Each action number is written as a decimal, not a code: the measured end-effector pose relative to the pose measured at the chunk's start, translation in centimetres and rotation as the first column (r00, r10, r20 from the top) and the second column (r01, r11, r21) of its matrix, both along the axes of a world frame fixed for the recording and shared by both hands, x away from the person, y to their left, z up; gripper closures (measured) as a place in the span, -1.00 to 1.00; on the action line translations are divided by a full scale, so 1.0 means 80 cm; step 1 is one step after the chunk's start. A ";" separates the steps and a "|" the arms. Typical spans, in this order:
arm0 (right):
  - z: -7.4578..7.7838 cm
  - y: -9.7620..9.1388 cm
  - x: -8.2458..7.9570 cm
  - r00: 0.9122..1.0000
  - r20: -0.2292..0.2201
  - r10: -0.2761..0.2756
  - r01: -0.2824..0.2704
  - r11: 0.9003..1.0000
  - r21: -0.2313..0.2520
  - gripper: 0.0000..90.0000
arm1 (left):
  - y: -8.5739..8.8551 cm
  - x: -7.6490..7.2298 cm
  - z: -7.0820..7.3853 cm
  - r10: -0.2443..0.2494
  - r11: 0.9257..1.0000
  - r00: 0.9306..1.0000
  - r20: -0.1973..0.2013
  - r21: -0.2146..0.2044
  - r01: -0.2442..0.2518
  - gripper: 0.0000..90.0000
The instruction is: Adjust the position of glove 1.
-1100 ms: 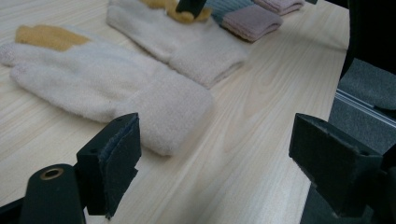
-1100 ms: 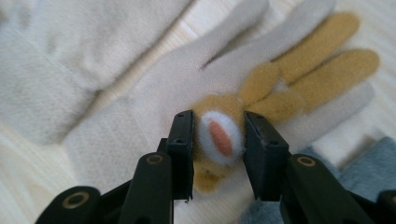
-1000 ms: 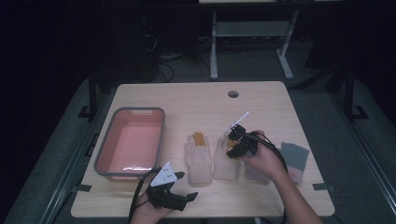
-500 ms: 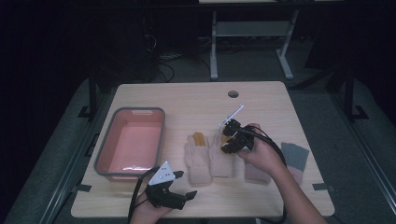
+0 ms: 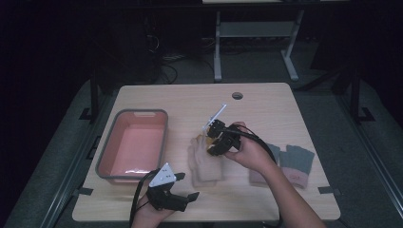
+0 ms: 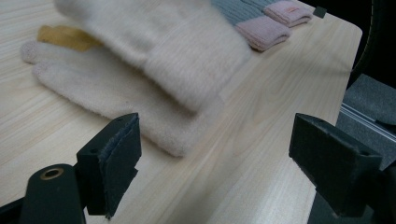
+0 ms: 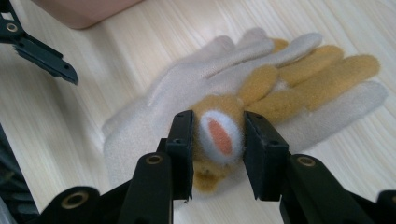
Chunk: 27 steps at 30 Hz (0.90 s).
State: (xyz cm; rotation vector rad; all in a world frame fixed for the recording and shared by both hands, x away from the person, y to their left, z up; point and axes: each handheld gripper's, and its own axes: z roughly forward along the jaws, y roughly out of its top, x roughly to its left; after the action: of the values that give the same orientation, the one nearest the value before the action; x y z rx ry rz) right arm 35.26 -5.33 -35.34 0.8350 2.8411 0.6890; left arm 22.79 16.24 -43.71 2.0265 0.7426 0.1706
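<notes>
Mustard glove (image 7: 219, 135) sits clamped in right tongs (image 7: 218, 154) over the cream glove (image 7: 154, 116); left tongs (image 6: 215, 154) gape.

No readable text, label, brand, number or sign anywhere.

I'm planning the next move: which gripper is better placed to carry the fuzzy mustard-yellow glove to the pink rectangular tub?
Right. The right gripper is shut on the fuzzy mustard-yellow glove above the cream knit gloves. The left gripper sits open at the table's near edge, nearer the pink rectangular tub.
</notes>
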 end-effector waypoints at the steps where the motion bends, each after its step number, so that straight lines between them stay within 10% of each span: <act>1: 0.000 0.000 0.000 1.000 0.000 0.000 0.000 1.000 0.000 0.45 | 0.000 0.000 0.000 0.000 1.000 1.000 0.000 0.000 0.000 -0.63; 27: -0.064 0.035 0.022 0.994 -0.107 0.029 -0.035 0.998 -0.055 0.38 | 0.002 0.001 0.001 0.001 1.000 1.000 0.001 -0.010 -0.001 -0.63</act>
State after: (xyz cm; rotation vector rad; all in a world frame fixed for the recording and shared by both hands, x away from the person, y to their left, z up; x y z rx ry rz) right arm 36.99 -2.53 -40.46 0.8443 2.9591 0.5817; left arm 22.85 16.37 -43.62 2.0160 0.7423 0.1685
